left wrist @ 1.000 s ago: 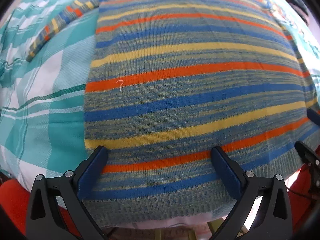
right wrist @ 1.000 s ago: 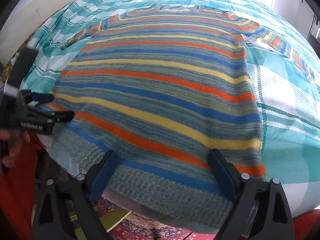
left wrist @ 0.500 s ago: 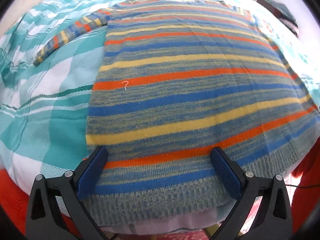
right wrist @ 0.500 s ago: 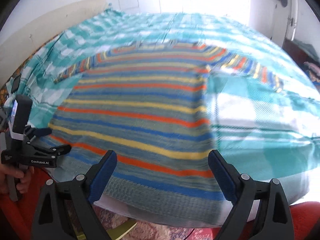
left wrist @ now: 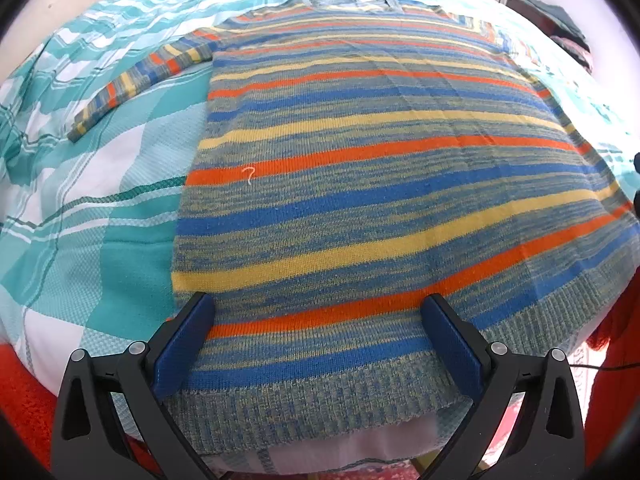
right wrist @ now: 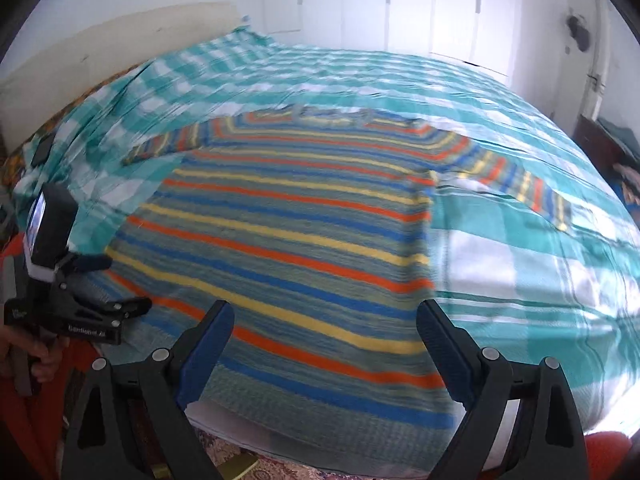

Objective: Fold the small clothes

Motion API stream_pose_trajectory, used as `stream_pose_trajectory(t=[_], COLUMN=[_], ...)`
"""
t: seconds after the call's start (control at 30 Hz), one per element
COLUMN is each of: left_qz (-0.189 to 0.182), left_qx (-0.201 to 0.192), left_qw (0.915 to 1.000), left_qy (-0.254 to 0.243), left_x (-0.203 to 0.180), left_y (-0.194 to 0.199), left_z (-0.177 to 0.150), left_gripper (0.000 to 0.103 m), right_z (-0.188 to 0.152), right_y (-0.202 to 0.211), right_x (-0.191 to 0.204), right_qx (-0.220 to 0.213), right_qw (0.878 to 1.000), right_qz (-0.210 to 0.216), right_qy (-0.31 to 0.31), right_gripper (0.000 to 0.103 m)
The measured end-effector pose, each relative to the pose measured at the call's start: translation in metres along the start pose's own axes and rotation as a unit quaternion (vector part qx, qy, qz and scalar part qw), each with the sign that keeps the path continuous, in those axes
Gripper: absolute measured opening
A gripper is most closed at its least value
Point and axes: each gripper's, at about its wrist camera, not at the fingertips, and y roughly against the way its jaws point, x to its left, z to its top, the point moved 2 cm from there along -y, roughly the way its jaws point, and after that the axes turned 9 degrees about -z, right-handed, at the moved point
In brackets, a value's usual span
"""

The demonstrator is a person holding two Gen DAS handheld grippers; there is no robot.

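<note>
- The sweater (left wrist: pixel 360 208) is taken as the landmark: it is spread flat, face up, on the bed (left wrist: pixel 100 208), with its ribbed hem (left wrist: pixel 320 404) at the near edge of the mattress and its neck (right wrist: pixel 332 114) at the far end.
- Left of the sweater, the left sleeve (left wrist: pixel 132 88) is seen stretched out and away over the checked cover.
- At the sweater's near left corner, the left tongs (left wrist: pixel 320 348) are held above the hem, released, with the jaws wide; nothing is gripped between them.
- In the right wrist view the left tongs (right wrist: pixel 116 284) are seen from the side, with a hand (right wrist: pixel 36 356) on the handle; open jaws are shown there too.
- Toward the sweater's near right part, the right tongs (right wrist: pixel 324 352) are held over the hem, also released and wide, with no cloth pinched.
- Right of the sweater, the right sleeve (right wrist: pixel 516 180) is laid out at a slant on the cover.
- The step in hand is judged to be the start of folding: the garment is laid out, and no fold has been made.
- The next move is judged to call for a grip, either on a sleeve to bring it across the body, or on both hem corners to carry the hem toward the neck.
- Both layers of knit would need to be caught, or the under layer may be left behind.
</note>
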Motion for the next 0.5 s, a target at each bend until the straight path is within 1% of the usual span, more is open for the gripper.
stream_pose_trajectory(t=[0.1,0.27,0.33,0.37,0.5], left_qz=[-0.001,0.001,0.005,0.006,-0.003], left_qx=[-0.001,-0.006,-0.016,-0.025,-0.091], left_qw=[1.0,1.0,0.9998,0.9996,0.9957], left_qy=[0.001,0.002,0.007,0.008,0.017], left_x=[0.001,0.0,0.0,0.0,0.001], left_y=[0.001,0.007,0.016,0.021,0.053], left_z=[0.0,0.002,0.005,0.007,0.017], left_gripper=[0.102,0.102,0.102,0.102,0.102], right_z=[-0.003,-0.007,-0.007,-0.007,-0.006], right_y=[-0.003,-0.005,-0.005,-0.005,-0.001], right_x=[0.011,0.017,0.016,0.016,0.013], right_qx=[0.004,0.008,0.008,0.008,0.0], right_qw=[1.0,0.999,0.999,0.999,1.0], right_qz=[0.01,0.013,0.013,0.012,0.01], right_qy=[0.024,0.035,0.034,0.032,0.023], right_gripper=[0.092,0.092,0.092,0.092,0.092])
